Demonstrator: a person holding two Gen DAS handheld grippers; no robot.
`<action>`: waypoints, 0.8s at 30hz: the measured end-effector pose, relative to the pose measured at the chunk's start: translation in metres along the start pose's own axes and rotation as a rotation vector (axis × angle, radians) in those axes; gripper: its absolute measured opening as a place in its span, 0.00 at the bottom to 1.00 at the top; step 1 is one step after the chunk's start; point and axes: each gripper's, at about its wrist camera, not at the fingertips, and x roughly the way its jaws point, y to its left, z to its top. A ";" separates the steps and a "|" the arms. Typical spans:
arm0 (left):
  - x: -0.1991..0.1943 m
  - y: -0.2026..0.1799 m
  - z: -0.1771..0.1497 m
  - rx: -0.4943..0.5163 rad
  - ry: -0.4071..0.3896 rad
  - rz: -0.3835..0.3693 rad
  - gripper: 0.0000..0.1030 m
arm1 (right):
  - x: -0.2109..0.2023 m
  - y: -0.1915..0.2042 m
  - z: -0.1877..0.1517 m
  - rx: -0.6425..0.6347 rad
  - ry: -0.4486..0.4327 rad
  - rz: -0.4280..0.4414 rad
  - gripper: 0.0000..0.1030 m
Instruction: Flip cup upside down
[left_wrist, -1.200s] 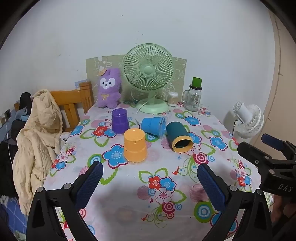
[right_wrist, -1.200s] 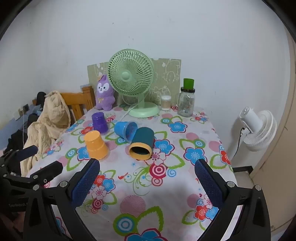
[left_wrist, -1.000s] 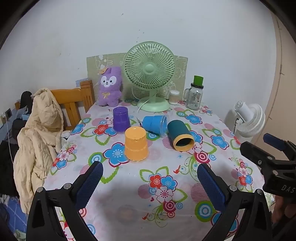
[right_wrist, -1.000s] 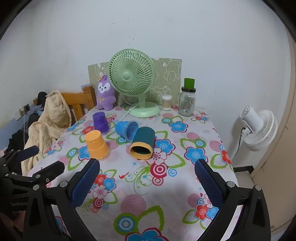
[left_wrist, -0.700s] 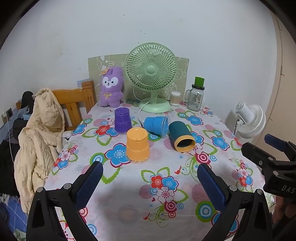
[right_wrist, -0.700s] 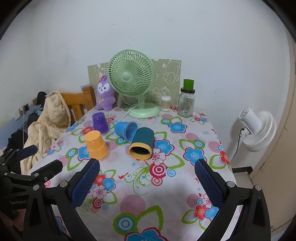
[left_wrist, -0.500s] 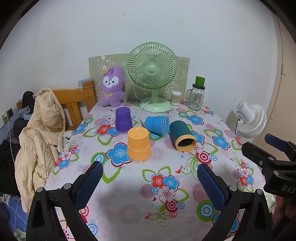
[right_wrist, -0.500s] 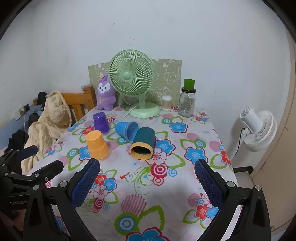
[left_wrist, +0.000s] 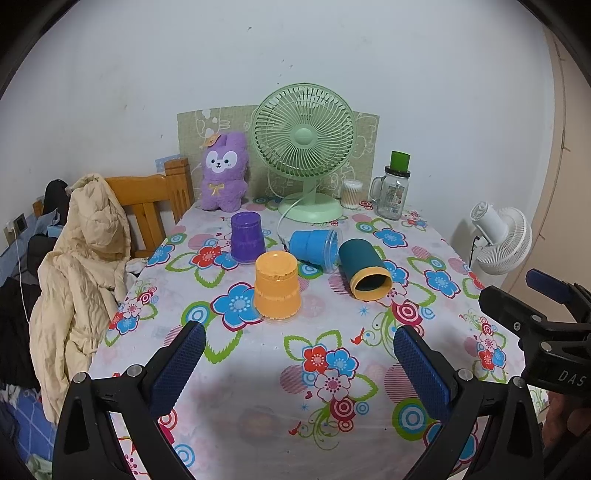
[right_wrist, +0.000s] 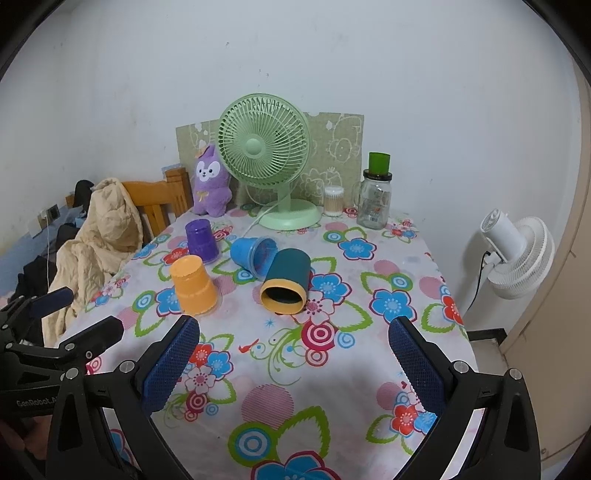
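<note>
Four plastic cups on the floral-clothed counter (left_wrist: 332, 406): orange cup (left_wrist: 277, 290) and purple cup (left_wrist: 246, 242) inverted; blue cup (left_wrist: 314, 246) and teal cylindrical cup (left_wrist: 364, 266) lying sideways. Left tool (left_wrist: 299, 363) and right tool (right_wrist: 293, 356) gape, released.

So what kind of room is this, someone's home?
Most likely a lived-in room at home, not a lab. A table under a flowered cloth holds plastic cups, a green fan and a purple plush toy, and a beige coat hangs over a wooden chair beside it.

Matt plastic orange cup (left_wrist: 276, 290), floral cloth tablecloth (left_wrist: 332, 373), fuzzy plush toy (left_wrist: 223, 173), varnished wooden chair (left_wrist: 147, 199).
</note>
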 end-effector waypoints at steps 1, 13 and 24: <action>0.000 0.000 -0.001 -0.001 0.000 -0.002 1.00 | 0.000 0.000 -0.001 0.000 0.001 0.000 1.00; 0.001 0.000 -0.004 -0.005 0.001 0.002 1.00 | 0.001 0.002 -0.002 -0.001 0.000 0.002 1.00; 0.000 0.001 -0.005 -0.008 0.003 -0.001 1.00 | 0.002 0.004 -0.005 -0.002 0.005 0.006 1.00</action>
